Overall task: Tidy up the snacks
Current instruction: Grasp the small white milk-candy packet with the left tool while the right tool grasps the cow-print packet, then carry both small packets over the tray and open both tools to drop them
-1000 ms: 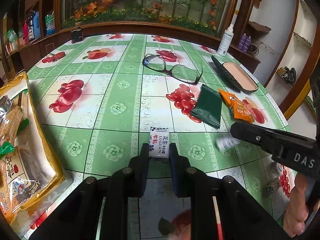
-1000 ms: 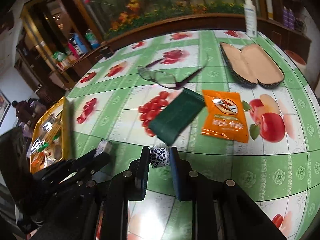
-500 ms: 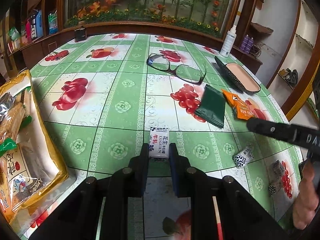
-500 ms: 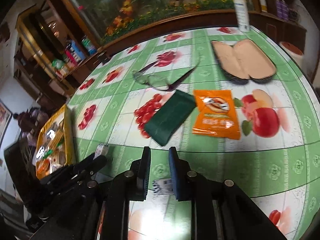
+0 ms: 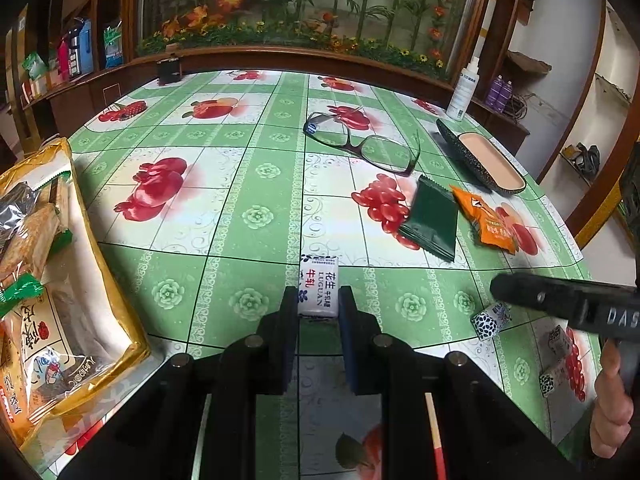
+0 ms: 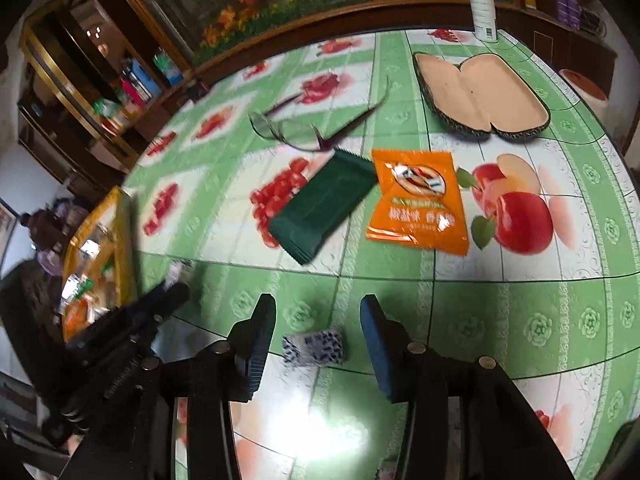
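Observation:
My left gripper [image 5: 319, 300] is shut on a white nougat candy [image 5: 319, 286] with red and blue print, held just above the green fruit-print tablecloth [image 5: 240, 216]. My right gripper [image 6: 317, 312] has its jaws opening. A small blue-and-white patterned candy [image 6: 313, 347] lies on the cloth between its fingers, touched by neither pad. In the left wrist view the same candy [image 5: 490, 320] sits under the right gripper's finger [image 5: 560, 300]. A green packet [image 6: 324, 208] and an orange packet [image 6: 418, 200] lie further out.
An open gold-edged snack bag [image 5: 100, 280] with several packs lies at the left table edge. Two more small candies [image 5: 558, 342] sit near the right edge. Glasses [image 5: 360, 144], an open glasses case [image 6: 480, 96] and a spray bottle [image 6: 482, 0] are at the far side.
The right gripper has let go of the blue-and-white candy, which now lies on the cloth, and its jaws have spread apart. The left gripper still holds the nougat candy in place.

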`<state>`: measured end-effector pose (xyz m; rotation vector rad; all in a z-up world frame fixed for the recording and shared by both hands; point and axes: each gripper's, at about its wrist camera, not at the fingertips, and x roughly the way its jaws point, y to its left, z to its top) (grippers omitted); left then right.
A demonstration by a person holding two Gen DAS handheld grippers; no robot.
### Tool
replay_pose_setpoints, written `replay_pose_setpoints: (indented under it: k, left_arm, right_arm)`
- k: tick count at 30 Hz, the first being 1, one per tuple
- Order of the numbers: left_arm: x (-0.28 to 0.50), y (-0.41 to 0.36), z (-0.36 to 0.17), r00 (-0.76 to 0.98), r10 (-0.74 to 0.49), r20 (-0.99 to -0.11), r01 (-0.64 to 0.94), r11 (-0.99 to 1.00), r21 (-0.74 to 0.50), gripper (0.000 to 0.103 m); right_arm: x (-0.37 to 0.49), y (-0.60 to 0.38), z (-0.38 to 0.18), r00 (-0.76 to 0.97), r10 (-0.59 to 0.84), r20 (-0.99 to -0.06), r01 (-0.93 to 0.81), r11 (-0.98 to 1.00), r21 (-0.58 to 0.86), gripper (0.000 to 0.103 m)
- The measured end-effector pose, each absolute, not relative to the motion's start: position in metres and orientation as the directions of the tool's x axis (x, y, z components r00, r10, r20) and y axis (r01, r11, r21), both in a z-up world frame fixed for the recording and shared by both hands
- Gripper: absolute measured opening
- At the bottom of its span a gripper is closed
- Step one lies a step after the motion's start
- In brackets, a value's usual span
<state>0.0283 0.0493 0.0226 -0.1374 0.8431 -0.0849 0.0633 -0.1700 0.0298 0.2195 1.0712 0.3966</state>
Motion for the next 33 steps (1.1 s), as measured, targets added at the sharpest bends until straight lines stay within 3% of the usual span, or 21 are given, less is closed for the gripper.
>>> replay_pose_setpoints:
  k: [6,11,13,22,33]
  left_arm:
    - [0.029,0.05,0.022,0.661,-0.131,-0.739,0.021,0.987,-0.157,0.018]
    - [0.029,0.05,0.023,0.664,-0.133,-0.736,0.025,0.987,-0.156,0.018]
    - [0.028,0.049,0.024,0.664,-0.136,-0.735,0.028,0.987,-0.158,0.018]
    - [0.026,0.049,0.027,0.677,-0.14,-0.722,0.03,0.986,-0.162,0.018]
    - [0.003,0.058,0.044,0.723,-0.16,-0.672,0.019,0.977,-0.213,0.019]
  right_arm:
    - [0.056,-0.158,0.027,0.359,0.4,-0.843,-0.269,0.91,0.317,0.054]
    - [0.046,-0.139,0.019,0.377,0.285,-0.881,-0.321,0.933,0.165,0.055]
    - [0.044,-0.137,0.017,0.403,0.256,-0.879,-0.325,0.938,0.124,0.035]
    - [0.046,-0.146,0.032,0.438,0.376,-0.816,-0.309,0.916,0.256,0.035]
    - [0.047,-0.144,0.035,0.465,0.399,-0.79,-0.301,0.911,0.282,0.035]
